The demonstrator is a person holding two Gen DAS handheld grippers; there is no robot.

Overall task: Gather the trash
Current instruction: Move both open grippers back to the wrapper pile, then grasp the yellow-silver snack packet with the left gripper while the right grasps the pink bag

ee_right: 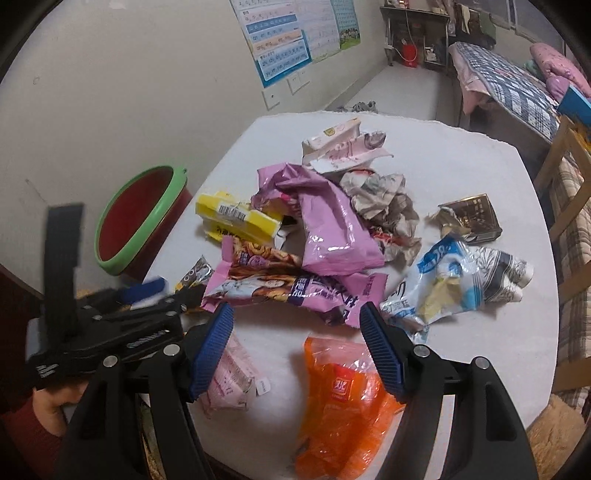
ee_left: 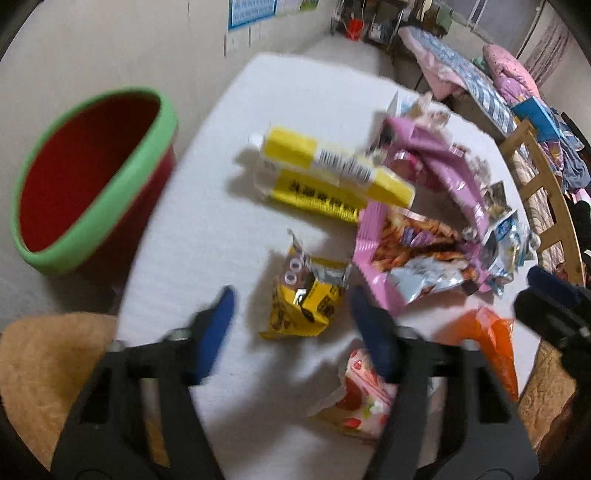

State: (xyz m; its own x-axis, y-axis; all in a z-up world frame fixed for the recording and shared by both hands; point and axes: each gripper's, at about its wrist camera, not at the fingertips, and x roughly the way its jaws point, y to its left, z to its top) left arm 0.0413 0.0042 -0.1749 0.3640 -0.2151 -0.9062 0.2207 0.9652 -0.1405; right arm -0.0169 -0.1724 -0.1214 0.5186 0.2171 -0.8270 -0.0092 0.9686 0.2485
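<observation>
Reaching for first pickups, your left gripper [ee_left: 291, 317], jaws apart and empty, straddles the yellow wrapper [ee_left: 306, 302]; close, then carry it to the bin [ee_left: 92, 177] at ten o'clock.

A plain cream wall [ee_right: 129, 74] runs along the left side of the room, with blue and white posters [ee_right: 295, 33] stuck to it and white switch plates [ee_right: 271, 98] just below them. A pale floor [ee_right: 399, 88] runs back to a cluttered dark rack [ee_right: 417, 33] at the far end. Along the right stands a bed [ee_right: 509, 85] with a checked quilt and a pink pillow [ee_right: 561, 62]. A window [ee_left: 491, 14] shows behind it. A wooden chair [ee_left: 543, 206] stands beside the white table [ee_right: 461, 158]. The light is dim and warm.
</observation>
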